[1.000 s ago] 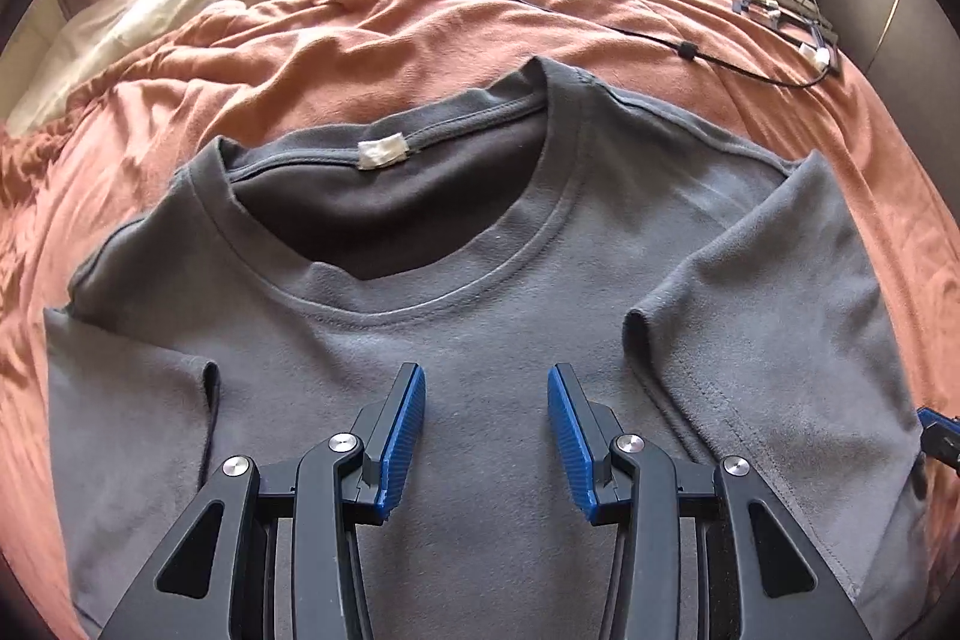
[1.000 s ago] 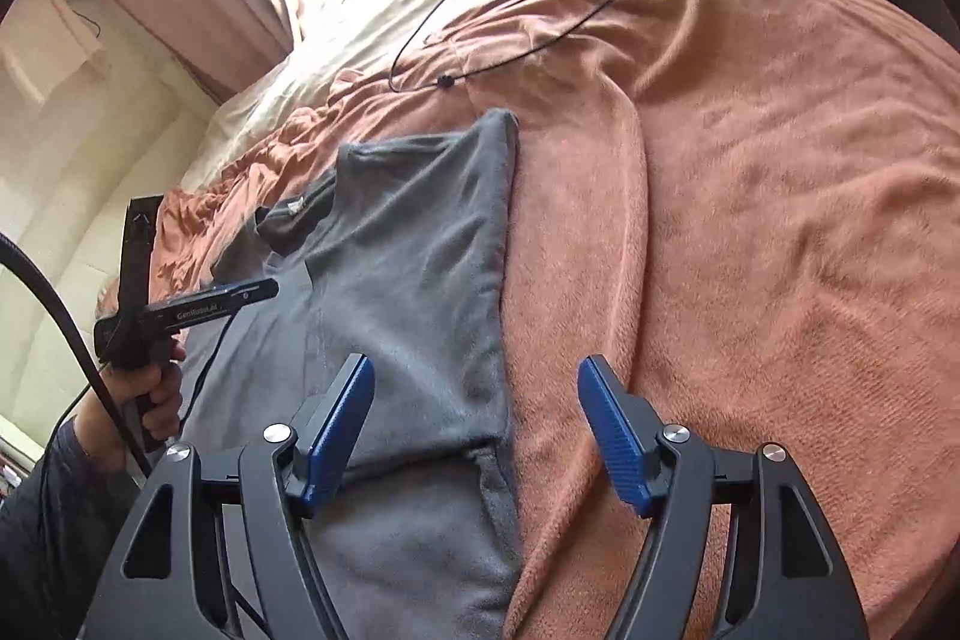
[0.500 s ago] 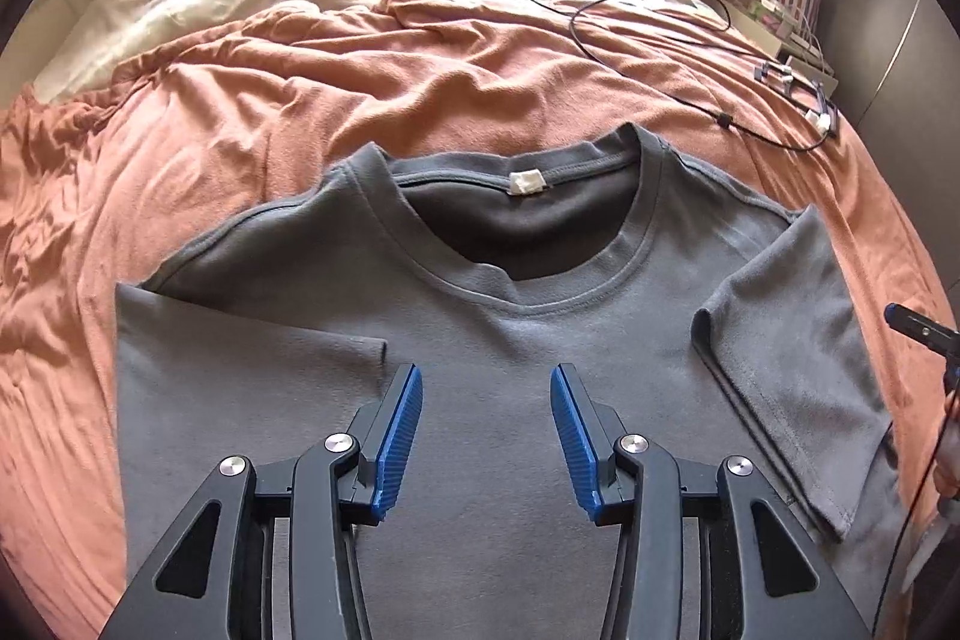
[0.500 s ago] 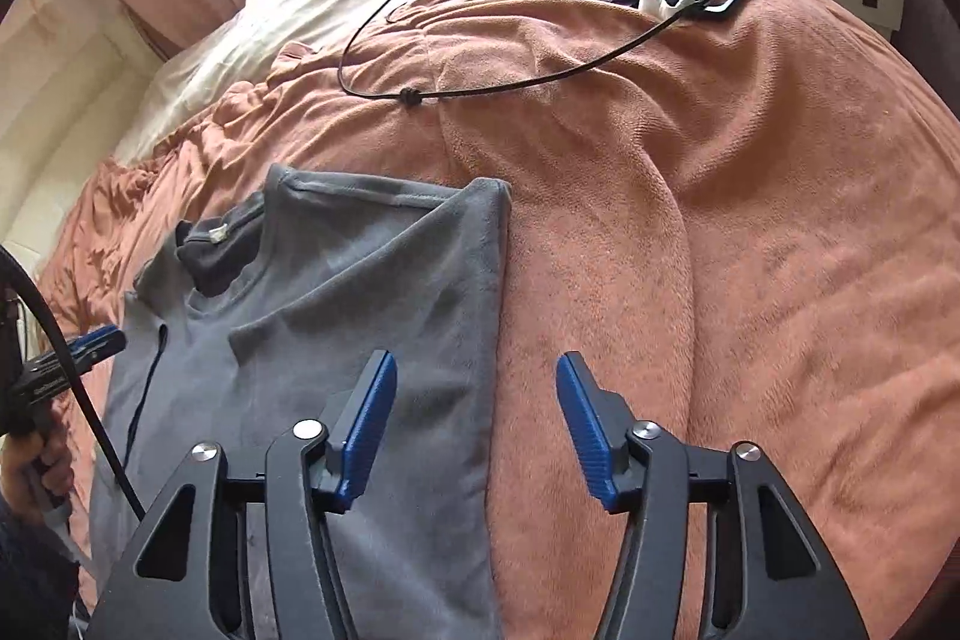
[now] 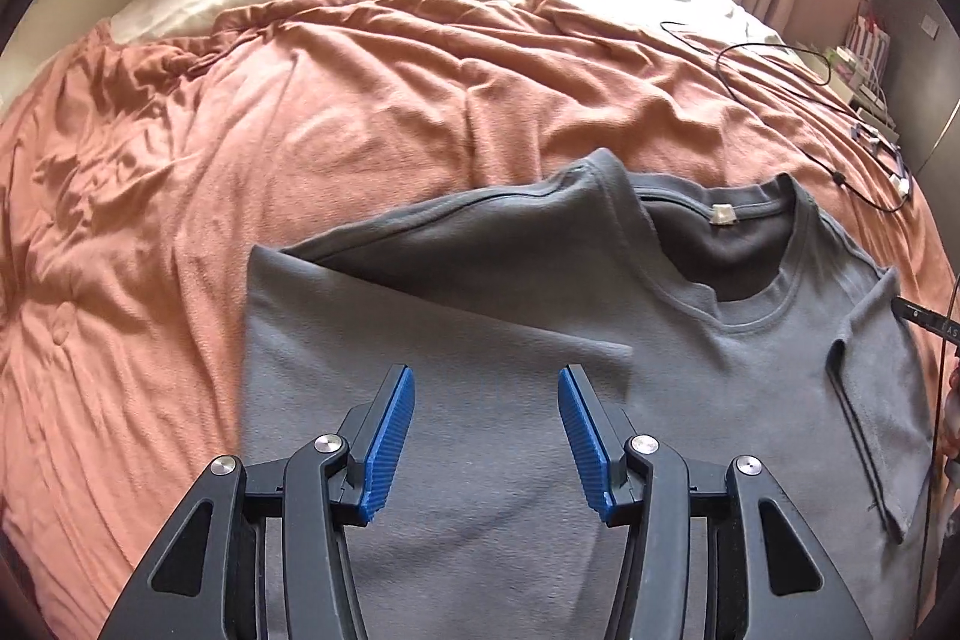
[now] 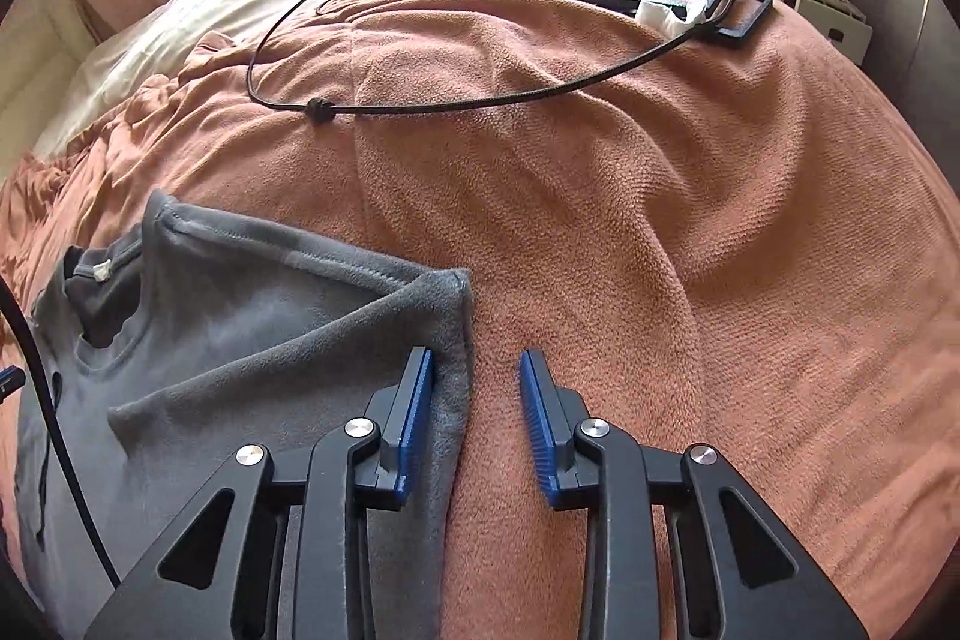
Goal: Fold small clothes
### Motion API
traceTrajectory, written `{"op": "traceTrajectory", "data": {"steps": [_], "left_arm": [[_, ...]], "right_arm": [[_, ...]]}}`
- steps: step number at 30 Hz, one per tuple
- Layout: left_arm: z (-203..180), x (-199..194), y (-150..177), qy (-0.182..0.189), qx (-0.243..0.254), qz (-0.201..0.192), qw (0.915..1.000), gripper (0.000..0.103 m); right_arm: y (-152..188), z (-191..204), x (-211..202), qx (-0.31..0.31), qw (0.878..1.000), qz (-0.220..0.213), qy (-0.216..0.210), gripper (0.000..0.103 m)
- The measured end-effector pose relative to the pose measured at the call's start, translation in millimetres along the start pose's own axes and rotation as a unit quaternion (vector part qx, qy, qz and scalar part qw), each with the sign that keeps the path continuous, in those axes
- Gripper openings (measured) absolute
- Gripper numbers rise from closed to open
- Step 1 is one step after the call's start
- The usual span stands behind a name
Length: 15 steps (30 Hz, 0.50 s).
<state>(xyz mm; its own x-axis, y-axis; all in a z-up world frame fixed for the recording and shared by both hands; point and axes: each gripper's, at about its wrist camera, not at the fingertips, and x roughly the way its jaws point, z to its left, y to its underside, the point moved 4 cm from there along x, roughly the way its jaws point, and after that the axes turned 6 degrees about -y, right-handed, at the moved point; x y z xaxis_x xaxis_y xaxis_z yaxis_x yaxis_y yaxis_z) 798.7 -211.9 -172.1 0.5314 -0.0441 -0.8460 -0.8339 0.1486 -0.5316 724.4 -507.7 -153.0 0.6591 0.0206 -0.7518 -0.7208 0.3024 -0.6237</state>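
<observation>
My left tool (image 5: 485, 436) is opening over the grey T-shirt (image 5: 690, 358) spread on the bed (image 5: 360, 112), gripping nothing. My right tool (image 6: 475, 421) is closing around its folded sleeve edge (image 6: 453, 388), not yet pinching; the white neck label (image 5: 722, 215) is unreadable.

One grey T-shirt (image 5: 690, 400), one orange blanket (image 5: 360, 112), one black cable (image 6: 420, 106), two tongs (image 5: 485, 436) (image 6: 475, 421).
</observation>
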Motion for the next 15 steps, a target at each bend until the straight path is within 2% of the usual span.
{"op": "traceTrajectory", "data": {"steps": [4, 7, 11, 13, 15], "left_arm": [[28.0, 20.1, 1.0, -0.022, -0.024, 0.014, 0.9994, 0.052], [45.1, 26.3, -1.3, -0.024, -0.043, 0.011, 0.9987, 0.052], [63.1, 22.7, -9.1, -0.039, -0.052, -0.004, 0.9978, 0.052], [74.6, 19.4, -13.0, -0.043, -0.066, -0.014, 0.9968, 0.052], [84.9, 19.7, -16.0, -0.043, -0.082, -0.014, 0.9956, 0.051]], "right_arm": [[-2.2, 6.4, 8.4, -0.01, 0.999, -0.004, 0.03, 0.027], [-4.4, 10.4, 10.6, -0.008, 0.999, 0.003, 0.038, 0.027], [-7.0, 7.5, -4.8, 0.027, 1.0, -0.005, 0.007, 0.027], [-8.4, 7.4, -15.2, 0.021, 1.0, -0.017, -0.005, 0.027], [-9.0, 12.1, -22.3, 0.0, 1.0, -0.028, 0.001, 0.026]]}}
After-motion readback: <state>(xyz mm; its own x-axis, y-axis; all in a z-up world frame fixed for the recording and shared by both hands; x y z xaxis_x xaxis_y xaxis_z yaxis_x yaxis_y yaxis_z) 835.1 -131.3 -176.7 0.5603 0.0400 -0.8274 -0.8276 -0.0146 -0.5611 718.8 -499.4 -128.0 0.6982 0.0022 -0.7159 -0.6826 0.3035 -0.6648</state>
